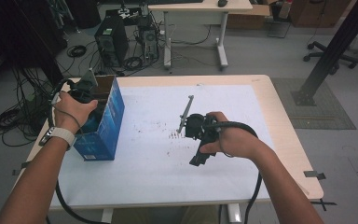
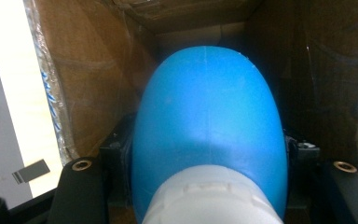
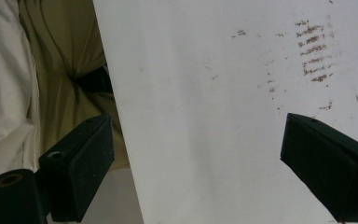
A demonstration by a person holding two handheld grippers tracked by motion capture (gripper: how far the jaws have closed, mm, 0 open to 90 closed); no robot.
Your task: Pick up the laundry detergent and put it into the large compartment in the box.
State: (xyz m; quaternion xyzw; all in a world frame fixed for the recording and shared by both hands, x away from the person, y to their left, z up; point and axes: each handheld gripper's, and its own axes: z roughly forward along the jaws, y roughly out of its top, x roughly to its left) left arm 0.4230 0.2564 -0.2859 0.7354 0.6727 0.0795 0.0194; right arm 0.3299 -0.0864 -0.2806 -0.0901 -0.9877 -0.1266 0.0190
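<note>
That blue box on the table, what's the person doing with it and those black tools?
A person holds a gripper in each hand. The left gripper reaches into the open top of the blue box standing at the table's left edge, its jaws shut on a blue bottle with a white cap inside. The right gripper hovers open and empty over the white sheet.

Grey floor (image 1: 261, 51) throughout, dim light. Upper left of frame: black PC tower (image 1: 112, 44) with loose cables (image 1: 14, 119) coiled around it. Top centre: white desk (image 1: 200, 9) on grey legs. Upper right: office chair base (image 1: 331, 53), black diagonal post (image 1: 335, 46) on a grey floor mat (image 1: 324, 105). Light-wood worktop (image 1: 284, 126) with white sheet (image 1: 168, 154) in the centre.
</note>
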